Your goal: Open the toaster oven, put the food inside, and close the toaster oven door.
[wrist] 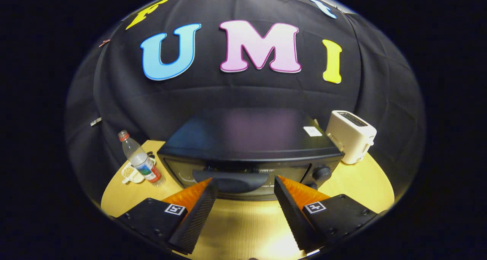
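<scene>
Two fingers of the gripper (243, 184) stand spread wide apart, holding nothing, with their tips just short of the toaster oven (251, 153) and bare bench (243, 222) between them. The toaster oven sits in the middle of the round wooden bench, its front face turned toward the fingers and its long axis running crosswise, from one finger's side to the other. Its door is shut, and the broad dark handle (230, 179) lies along the upper front, also crosswise, just ahead of the gap between the fingertips. A control knob (322, 173) sits at the right end of the front. A small white label (312, 131) lies on the flat top. To the left of the oven stands a clear plastic bottle (140, 159) with a red cap, leaning a little, and touching behind it a small white cup (131, 173). To the right, near the oven's rear corner, stands a white toaster (352, 136).
</scene>
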Demonstrator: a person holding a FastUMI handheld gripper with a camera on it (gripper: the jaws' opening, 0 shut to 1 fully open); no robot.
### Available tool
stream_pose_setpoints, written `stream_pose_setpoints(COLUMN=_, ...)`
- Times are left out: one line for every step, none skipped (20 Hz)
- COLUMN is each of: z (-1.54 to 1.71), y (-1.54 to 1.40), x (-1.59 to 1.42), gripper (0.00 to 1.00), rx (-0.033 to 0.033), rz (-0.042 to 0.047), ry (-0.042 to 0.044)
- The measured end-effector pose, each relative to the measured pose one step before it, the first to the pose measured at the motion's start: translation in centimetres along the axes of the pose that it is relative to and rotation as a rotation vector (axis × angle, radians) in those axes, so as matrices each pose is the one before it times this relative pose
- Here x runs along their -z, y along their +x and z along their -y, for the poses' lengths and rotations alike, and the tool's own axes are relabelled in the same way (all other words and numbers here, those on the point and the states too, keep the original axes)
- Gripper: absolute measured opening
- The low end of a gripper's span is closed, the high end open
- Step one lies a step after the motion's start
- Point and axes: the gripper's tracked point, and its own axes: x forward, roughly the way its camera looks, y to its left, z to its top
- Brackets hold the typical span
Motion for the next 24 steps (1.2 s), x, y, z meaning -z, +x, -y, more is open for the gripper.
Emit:
stream_pose_setpoints(z=0.124, y=0.302, x=-0.679, gripper=0.97, rx=0.00554, rz=0.01292, ry=-0.00571)
stream_pose_setpoints(z=-0.024, y=0.547, x=-0.498, gripper=0.97, rx=0.00168, rz=0.00199, ry=0.00466)
stream_pose_setpoints(z=-0.141, y=0.631, x=-0.397, gripper=0.97, rx=-0.00092, rz=0.00345, ry=0.0059)
stream_pose_setpoints(z=-0.213, y=0.602, x=-0.315, gripper=0.97, rx=-0.00017, rz=0.00305, ry=-0.00429)
stream_pose_setpoints(z=-0.193, y=0.415, x=-0.062, gripper=0.97, rx=-0.00092, rz=-0.00135, ry=-0.01588)
stream_pose_setpoints(z=-0.127, y=0.294, x=0.195, gripper=0.97, rx=0.00333, rz=-0.00483, ry=-0.02238)
stream_pose_setpoints(z=-0.103, y=0.366, x=-0.226, gripper=0.97, rx=0.00006, rz=0.01724, ry=-0.02583)
stream_pose_setpoints(z=-0.173, y=-0.112, x=0.343, gripper=0.97, rx=-0.00219, rz=-0.0095, ry=-0.0122)
stream_pose_setpoints(z=-0.071, y=-0.159, x=0.103, gripper=0.98, rx=0.00323, rz=0.00238, ry=-0.02114)
stream_pose_setpoints(z=0.035, y=-0.174, x=0.331, gripper=0.99, rx=0.00546, rz=-0.00362, ry=-0.03448)
stream_pose_setpoints(z=0.057, y=-0.212, x=0.711, gripper=0.99, rx=0.0012, rz=-0.0123, ry=-0.02935)
stream_pose_setpoints(z=-0.16, y=-0.228, x=0.102, gripper=0.99, rx=-0.00584, rz=0.0143, ry=0.02098)
stream_pose_setpoints(z=-0.211, y=0.008, x=0.306, gripper=0.98, rx=0.00135, rz=-0.00308, ry=0.03383)
stream_pose_setpoints(z=0.106, y=-0.205, x=0.335, gripper=0.96, rx=-0.00212, rz=-0.01145, ry=0.03049)
stream_pose_setpoints(z=0.128, y=0.03, x=0.172, gripper=0.96, rx=-0.00377, rz=-0.00367, ry=0.01935)
stream_pose_setpoints(z=-0.023, y=-0.279, x=0.186, gripper=0.96, rx=-0.00431, rz=-0.00825, ry=-0.00295)
stream_pose_setpoints(z=-0.162, y=-0.393, x=0.067, gripper=0.96, rx=-0.003, rz=-0.00152, ry=-0.0174)
stream_pose_setpoints(z=-0.11, y=-0.47, x=0.33, gripper=0.96, rx=-0.00321, rz=-0.00661, ry=-0.02901)
stream_pose_setpoints(z=-0.115, y=-0.655, x=0.489, gripper=0.96, rx=-0.00204, rz=-0.0024, ry=-0.02916)
stream_pose_setpoints(z=-0.164, y=-0.663, x=0.703, gripper=0.96, rx=-0.00311, rz=-0.00886, ry=-0.02149)
stream_pose_setpoints(z=-0.197, y=-0.599, x=1.232, gripper=0.96, rx=-0.00351, rz=-0.01952, ry=-0.00813)
stream_pose_setpoints(z=-0.378, y=-0.357, x=1.837, gripper=0.96, rx=-0.01542, rz=-0.04882, ry=0.0093)
stream_pose_setpoints(z=-0.186, y=-0.79, x=0.821, gripper=0.96, rx=-0.00246, rz=-0.0024, ry=0.006)
stream_pose_setpoints(z=-0.246, y=-0.547, x=1.505, gripper=0.96, rx=-0.00433, rz=-0.02987, ry=-0.00622)
